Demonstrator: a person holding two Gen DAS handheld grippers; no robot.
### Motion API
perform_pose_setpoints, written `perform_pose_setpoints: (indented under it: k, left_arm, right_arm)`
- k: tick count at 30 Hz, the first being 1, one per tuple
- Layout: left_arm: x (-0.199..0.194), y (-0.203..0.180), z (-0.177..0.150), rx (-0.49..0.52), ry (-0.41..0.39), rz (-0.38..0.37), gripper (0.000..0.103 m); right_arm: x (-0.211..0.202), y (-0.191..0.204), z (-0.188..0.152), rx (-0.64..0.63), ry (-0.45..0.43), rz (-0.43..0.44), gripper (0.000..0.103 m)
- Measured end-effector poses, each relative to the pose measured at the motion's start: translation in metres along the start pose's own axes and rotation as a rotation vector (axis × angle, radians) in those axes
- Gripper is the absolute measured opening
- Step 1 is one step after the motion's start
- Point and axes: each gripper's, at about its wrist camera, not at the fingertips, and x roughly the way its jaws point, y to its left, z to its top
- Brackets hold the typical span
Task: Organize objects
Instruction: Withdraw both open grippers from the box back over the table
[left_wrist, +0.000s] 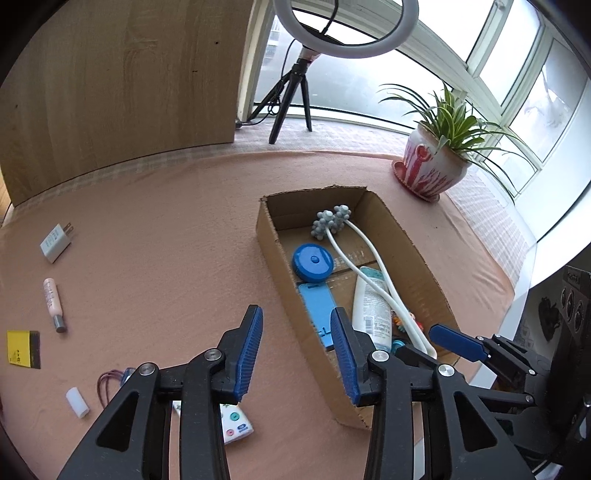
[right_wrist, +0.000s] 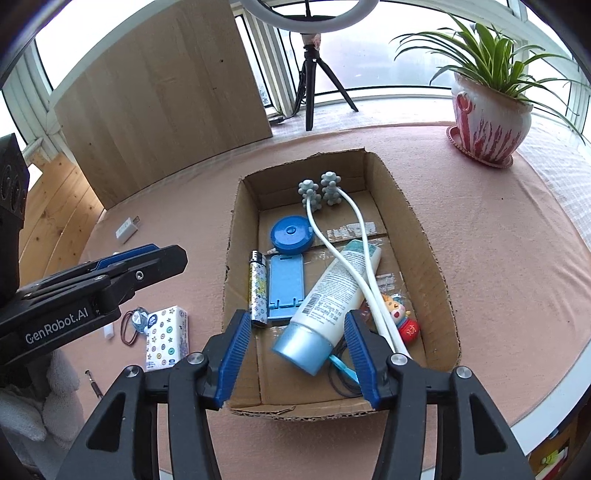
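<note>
An open cardboard box (right_wrist: 436, 280) (left_wrist: 275, 254) lies on the pink cloth. Inside are a white lotion tube with a blue cap (right_wrist: 328, 299), a white two-armed massager (right_wrist: 325, 192), a blue round tape measure (right_wrist: 291, 234), a blue phone stand (right_wrist: 286, 288), a lighter (right_wrist: 258, 288) and a small toy figure (right_wrist: 400, 317). My right gripper (right_wrist: 295, 356) is open and empty over the box's near end, above the tube's cap. My left gripper (left_wrist: 297, 352) is open and empty, just left of the box's near wall.
Loose on the cloth to the left lie a white charger (left_wrist: 56, 242), a pink tube (left_wrist: 53, 304), a yellow card (left_wrist: 23, 348), a small white cap (left_wrist: 77, 402), a hair tie (right_wrist: 129, 326) and a tissue pack (right_wrist: 167, 338). A potted plant (right_wrist: 487, 118), ring-light tripod (right_wrist: 314, 85) and wooden panel (left_wrist: 122, 81) stand behind.
</note>
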Motion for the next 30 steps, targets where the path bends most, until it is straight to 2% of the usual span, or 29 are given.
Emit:
perform_pose_setpoints:
  k: [7,12,17,21,30]
  left_arm:
    - [-0.024,0.067,-0.019,-0.132,0.002,0.052,0.041]
    - [-0.043,0.128,-0.038,-0.276,-0.009,0.108,0.041]
    - [-0.055,0.162,-0.059,-0.33,-0.007,0.14,0.041]
    - [-0.057,0.169,-0.075,-0.344,0.011,0.12,0.041]
    - [-0.031,0.14,-0.091,-0.261,0.087,0.057,0.041]
  right_arm:
    - [-0.002,0.028,-0.001,-0.033,0.002,0.06,0.049]
    - [0.002,0.051,-0.005,-0.054,0.014,0.105,0.049]
    - [0.01,0.077,-0.011,-0.095,0.04,0.143,0.049]
    - [0.017,0.093,-0.016,-0.122,0.065,0.17,0.049]
    - [0.044,0.107,-0.016,-0.122,0.162,0.243,0.049]
